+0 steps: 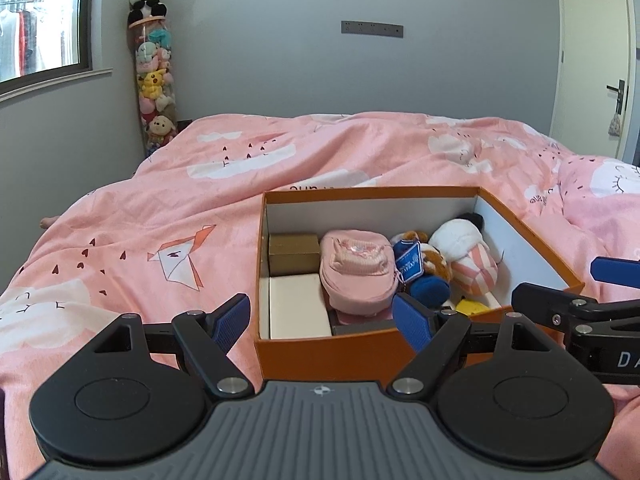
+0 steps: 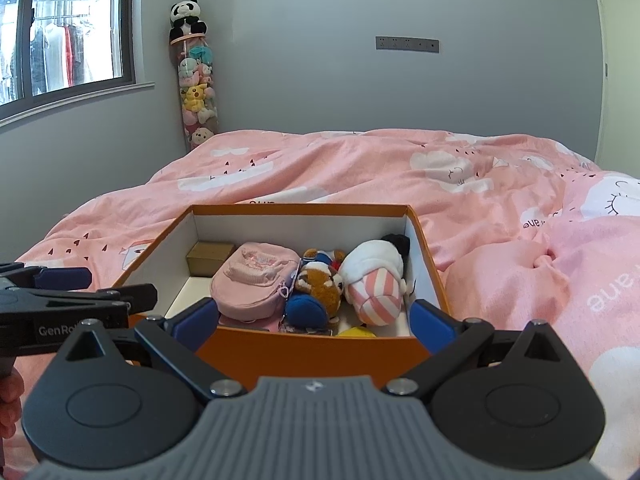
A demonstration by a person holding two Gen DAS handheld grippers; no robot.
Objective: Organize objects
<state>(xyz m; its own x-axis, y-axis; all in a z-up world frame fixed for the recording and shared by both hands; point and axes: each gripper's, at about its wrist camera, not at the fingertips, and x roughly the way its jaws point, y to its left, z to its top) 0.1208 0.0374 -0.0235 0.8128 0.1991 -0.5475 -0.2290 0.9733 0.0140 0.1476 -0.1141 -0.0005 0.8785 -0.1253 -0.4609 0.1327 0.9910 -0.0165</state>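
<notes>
An open orange box (image 1: 320,354) (image 2: 304,350) sits on the pink bed. Inside lie a pink pouch (image 1: 356,272) (image 2: 256,280), a brown and blue plush (image 1: 424,270) (image 2: 320,284), a white plush with pink stripes (image 1: 468,256) (image 2: 374,280), a brown carton (image 1: 294,252) (image 2: 210,258), a white carton (image 1: 298,306) and something yellow (image 1: 474,307) (image 2: 356,332). My left gripper (image 1: 322,322) is open and empty, just before the box's near wall. My right gripper (image 2: 316,322) is open and empty, also at the near wall; it shows in the left wrist view (image 1: 560,288).
The pink duvet (image 1: 160,208) (image 2: 500,208) covers the bed, bunched up to the right of the box. A clear tube of plush toys (image 1: 156,88) (image 2: 198,88) with a panda on top stands in the far corner. A door (image 1: 592,60) is at the right.
</notes>
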